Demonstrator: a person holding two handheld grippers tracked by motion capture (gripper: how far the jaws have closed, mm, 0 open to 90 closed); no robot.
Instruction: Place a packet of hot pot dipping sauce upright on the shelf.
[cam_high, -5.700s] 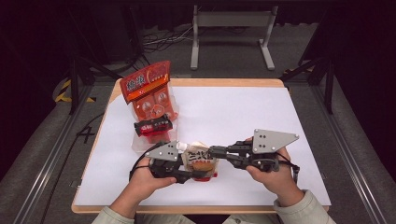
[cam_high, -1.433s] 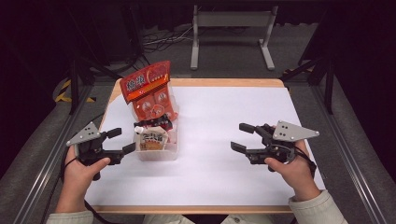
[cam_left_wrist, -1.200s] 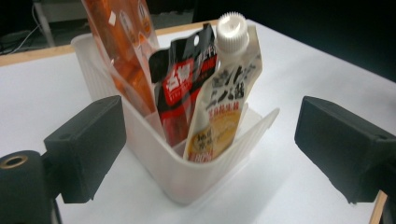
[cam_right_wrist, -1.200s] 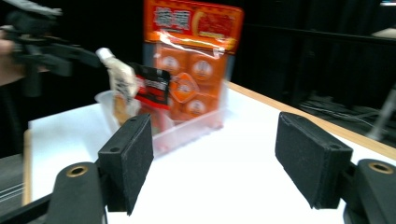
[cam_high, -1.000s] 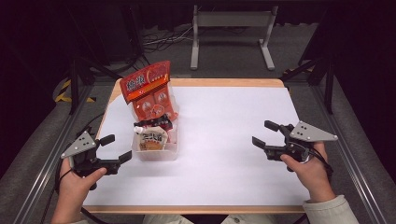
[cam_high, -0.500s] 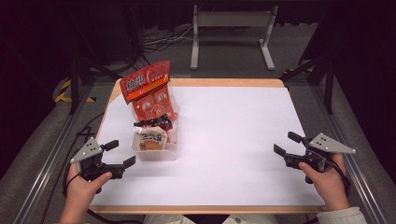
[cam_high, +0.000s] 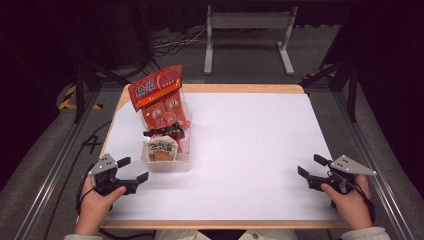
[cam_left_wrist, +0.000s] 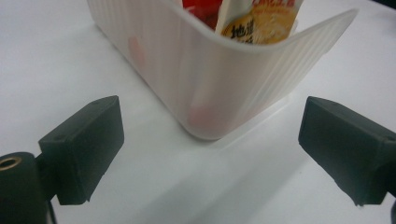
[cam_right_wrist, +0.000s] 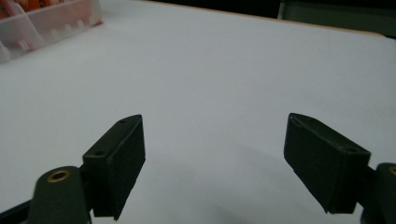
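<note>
Translucent ribbed white bin (cam_left_wrist: 219, 79), orange-red packet (cam_high: 159, 95)

A lab or recording studio is what is being looked at here, not a home. A wooden desk (cam_high: 210, 88) is seen covered by a plain white sheet (cam_high: 250, 150), and it is framed on both sides by metal rails (cam_high: 55, 165) set on a grey carpeted floor (cam_high: 30, 190). Beyond the desk, a grey metal stand (cam_high: 247, 30) is planted on two feet, with loose cables (cam_high: 175, 42) trailed across the floor behind it. Yellow-and-black hazard tape (cam_high: 67, 97) is spotted at the left. The surroundings are kept dark, with black drapes hung at the back, so that only the desk is lit.
</note>
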